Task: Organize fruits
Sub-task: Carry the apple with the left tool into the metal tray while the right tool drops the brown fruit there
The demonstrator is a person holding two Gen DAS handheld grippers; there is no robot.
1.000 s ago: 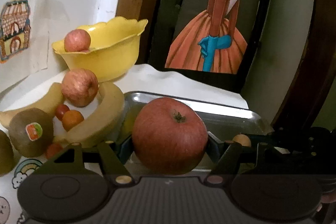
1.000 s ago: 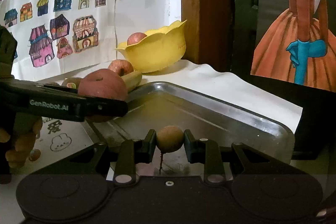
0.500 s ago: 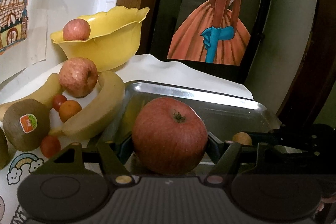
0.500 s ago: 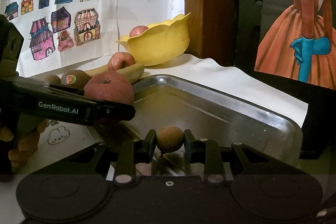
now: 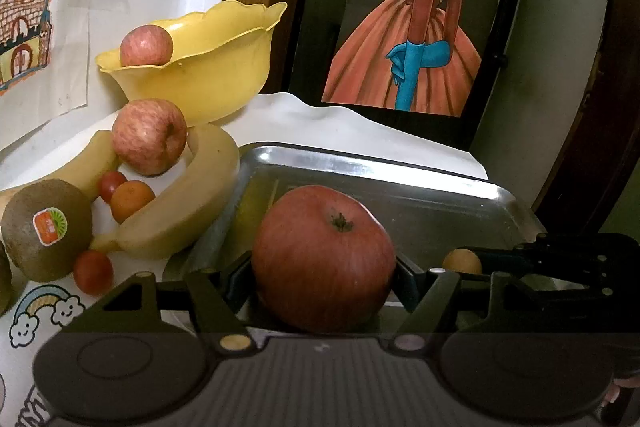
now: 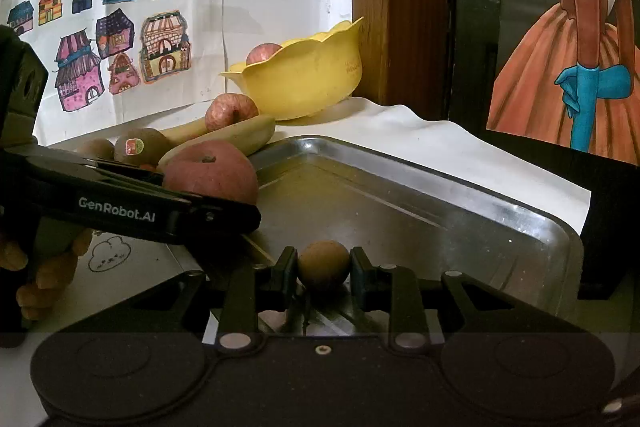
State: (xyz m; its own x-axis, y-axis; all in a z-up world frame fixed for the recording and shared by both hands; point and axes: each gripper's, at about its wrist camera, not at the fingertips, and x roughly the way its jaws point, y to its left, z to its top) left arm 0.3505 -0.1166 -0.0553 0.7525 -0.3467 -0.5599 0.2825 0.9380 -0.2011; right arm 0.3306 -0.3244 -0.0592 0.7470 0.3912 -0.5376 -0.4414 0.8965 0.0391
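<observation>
My left gripper is shut on a large red apple, held over the near left corner of a steel tray. The right gripper is shut on a small round tan fruit above the tray's near part. In the right wrist view the left gripper and its apple show at the left. In the left wrist view the right gripper's fingers with the tan fruit show at the right.
Left of the tray lie two bananas, an apple, kiwis and small tomatoes. A yellow bowl with an apple stands behind. A painting leans at the back. A person's hand holds the left gripper.
Both grippers have moved forward a little over the tray, each still holding its fruit. The fruit pile and bowl appear closer in both views.
</observation>
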